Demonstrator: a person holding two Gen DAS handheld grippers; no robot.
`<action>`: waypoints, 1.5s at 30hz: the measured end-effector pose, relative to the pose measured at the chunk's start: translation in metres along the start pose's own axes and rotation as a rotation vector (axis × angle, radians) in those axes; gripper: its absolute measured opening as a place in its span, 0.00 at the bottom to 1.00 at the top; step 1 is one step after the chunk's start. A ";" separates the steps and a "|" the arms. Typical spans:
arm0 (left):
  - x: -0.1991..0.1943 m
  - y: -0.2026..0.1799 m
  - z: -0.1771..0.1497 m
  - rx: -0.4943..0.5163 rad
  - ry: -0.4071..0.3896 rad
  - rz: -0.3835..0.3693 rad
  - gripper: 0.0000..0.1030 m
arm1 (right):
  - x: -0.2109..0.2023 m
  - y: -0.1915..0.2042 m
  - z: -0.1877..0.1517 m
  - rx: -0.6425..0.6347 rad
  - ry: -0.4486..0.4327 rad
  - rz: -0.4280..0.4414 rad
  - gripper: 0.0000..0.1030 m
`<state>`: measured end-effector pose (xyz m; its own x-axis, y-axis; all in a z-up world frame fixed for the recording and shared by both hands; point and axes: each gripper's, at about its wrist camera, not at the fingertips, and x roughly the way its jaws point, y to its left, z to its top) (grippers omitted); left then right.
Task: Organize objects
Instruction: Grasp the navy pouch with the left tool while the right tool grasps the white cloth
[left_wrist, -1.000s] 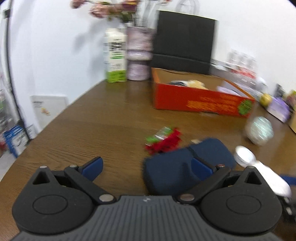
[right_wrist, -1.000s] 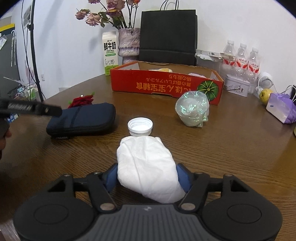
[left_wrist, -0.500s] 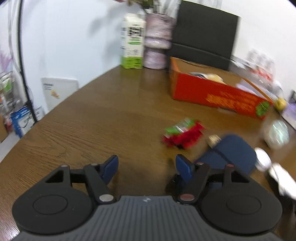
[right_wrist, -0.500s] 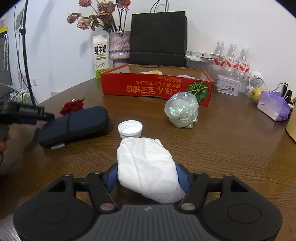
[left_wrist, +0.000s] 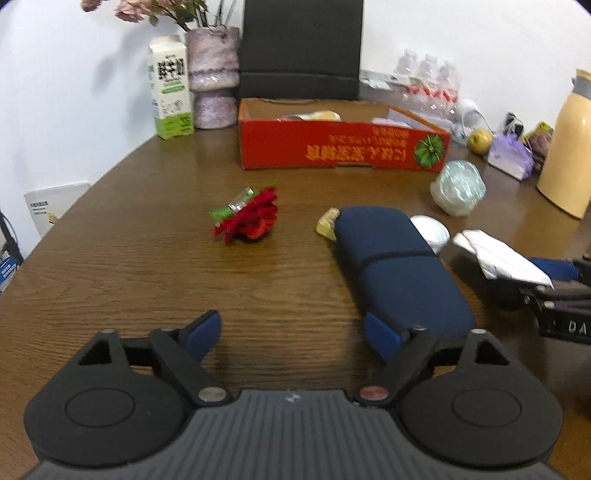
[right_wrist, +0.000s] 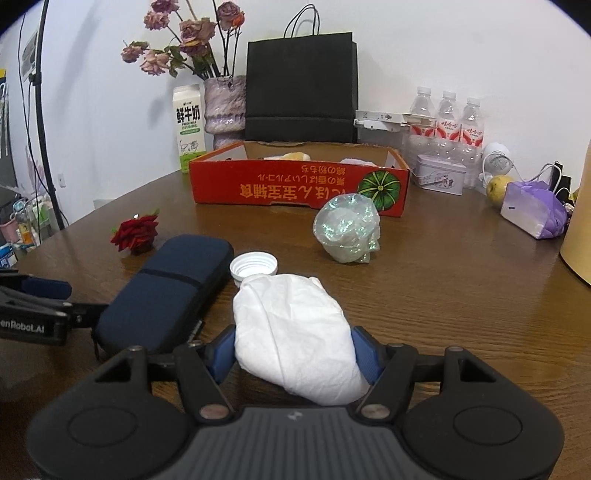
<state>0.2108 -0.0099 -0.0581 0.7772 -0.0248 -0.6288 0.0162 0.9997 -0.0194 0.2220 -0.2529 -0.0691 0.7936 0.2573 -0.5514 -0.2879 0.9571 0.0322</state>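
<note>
My right gripper (right_wrist: 293, 350) is shut on a crumpled white tissue (right_wrist: 291, 328), held low over the wooden table; it also shows in the left wrist view (left_wrist: 498, 258). My left gripper (left_wrist: 293, 334) is open and empty, just left of the near end of a dark blue zip case (left_wrist: 399, 273) that lies on the table (right_wrist: 166, 288). A red fabric rose (left_wrist: 251, 218) lies ahead to the left. A white bottle cap (right_wrist: 253, 266) and a shiny crumpled wrapper ball (right_wrist: 347, 230) lie near the case. The red cardboard box (right_wrist: 299, 184) stands behind.
A milk carton (left_wrist: 170, 99), a flower vase (left_wrist: 214, 77) and a black paper bag (right_wrist: 301, 85) stand at the back. Water bottles (right_wrist: 447, 122), a tin (right_wrist: 439, 179), a purple pouch (right_wrist: 532, 210) and a yellow flask (left_wrist: 569, 147) stand on the right. A small gold item (left_wrist: 327, 223) touches the case.
My left gripper has drawn back and left, off the blue case, and turned to face the box. The right gripper still holds the tissue and has shifted little.
</note>
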 end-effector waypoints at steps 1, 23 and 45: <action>-0.001 0.002 0.002 -0.016 -0.013 0.006 0.97 | -0.001 -0.001 0.000 0.004 -0.004 0.000 0.63; 0.038 -0.073 0.039 -0.024 0.060 -0.032 1.00 | -0.008 -0.040 0.003 0.051 -0.084 -0.069 0.63; 0.057 -0.074 0.028 -0.013 0.057 0.056 0.95 | -0.008 -0.041 0.002 0.072 -0.085 -0.076 0.64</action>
<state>0.2712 -0.0848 -0.0711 0.7395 0.0306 -0.6725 -0.0350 0.9994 0.0070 0.2285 -0.2939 -0.0638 0.8551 0.1910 -0.4820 -0.1883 0.9806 0.0545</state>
